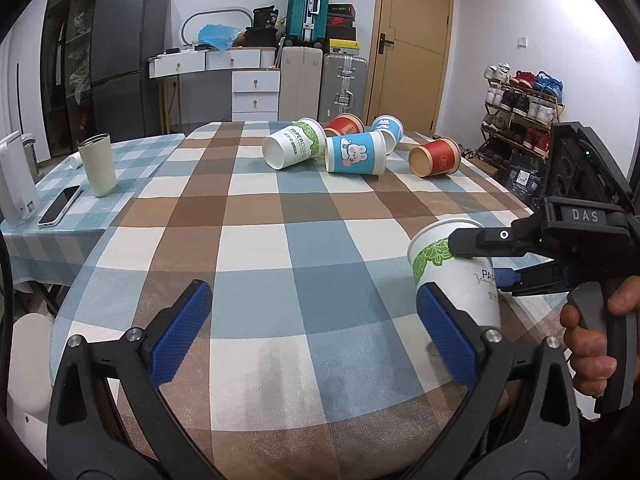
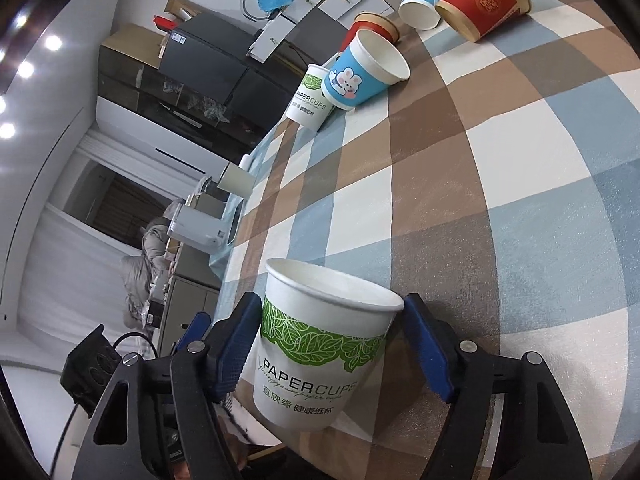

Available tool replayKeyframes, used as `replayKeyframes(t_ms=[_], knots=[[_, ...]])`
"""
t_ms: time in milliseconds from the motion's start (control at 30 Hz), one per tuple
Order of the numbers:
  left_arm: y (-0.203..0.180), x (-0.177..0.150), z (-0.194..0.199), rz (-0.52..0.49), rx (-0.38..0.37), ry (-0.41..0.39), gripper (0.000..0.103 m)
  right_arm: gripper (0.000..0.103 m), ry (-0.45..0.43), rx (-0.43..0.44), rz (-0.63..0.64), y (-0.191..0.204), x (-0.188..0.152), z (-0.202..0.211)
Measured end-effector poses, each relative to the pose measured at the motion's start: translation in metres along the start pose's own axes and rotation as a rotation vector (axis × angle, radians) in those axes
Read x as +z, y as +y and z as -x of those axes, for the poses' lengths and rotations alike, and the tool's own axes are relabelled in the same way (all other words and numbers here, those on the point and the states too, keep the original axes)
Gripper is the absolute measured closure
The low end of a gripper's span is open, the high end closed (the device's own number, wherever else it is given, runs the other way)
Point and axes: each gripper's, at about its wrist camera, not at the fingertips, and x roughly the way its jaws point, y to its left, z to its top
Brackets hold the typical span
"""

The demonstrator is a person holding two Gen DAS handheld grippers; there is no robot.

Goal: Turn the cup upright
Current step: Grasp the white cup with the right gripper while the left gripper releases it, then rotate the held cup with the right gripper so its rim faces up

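While the right tool (image 2: 332, 332) grips the green-leaf cup (image 2: 316, 344), mouth up and near the surface (image 2: 520, 184), the left tool (image 1: 312, 332) sits spread wide, holding nothing (five cups (image 1: 352, 152) lie toppled behind), so plenty looks left.

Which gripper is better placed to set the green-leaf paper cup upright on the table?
The right gripper. Its jaws already clamp the green-leaf cup just below the rim, mouth up, low over the checkered tablecloth. The left gripper is open and holds nothing.
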Motion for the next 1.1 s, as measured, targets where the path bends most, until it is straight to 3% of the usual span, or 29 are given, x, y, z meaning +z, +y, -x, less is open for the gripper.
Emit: replayKeyframes(t_ms=[200,467,633,900,1100], knots=[[-0.001,0.000,-0.001,-0.001,0.001,0.002,0.001,0.031,-0.078,-0.057,0.124,0.015,-0.004,0.012],[-0.001,-0.002,-0.003,0.000,0.002,0.006,0.001,0.031,-0.247,-0.245,0.422,0.049,-0.018,0.016],[0.000,-0.003,-0.003,0.001,0.002,0.007,0.001,0.031,-0.326,-0.313,0.548,0.064,-0.026,0.011],[0.004,-0.003,-0.005,0.011,0.005,0.008,0.001,0.031,-0.426,-0.430,0.706,0.084,-0.031,-0.005],[0.005,-0.004,-0.006,0.013,0.007,0.008,0.001,0.031,-0.422,-0.470,0.712,0.085,-0.026,-0.013]])
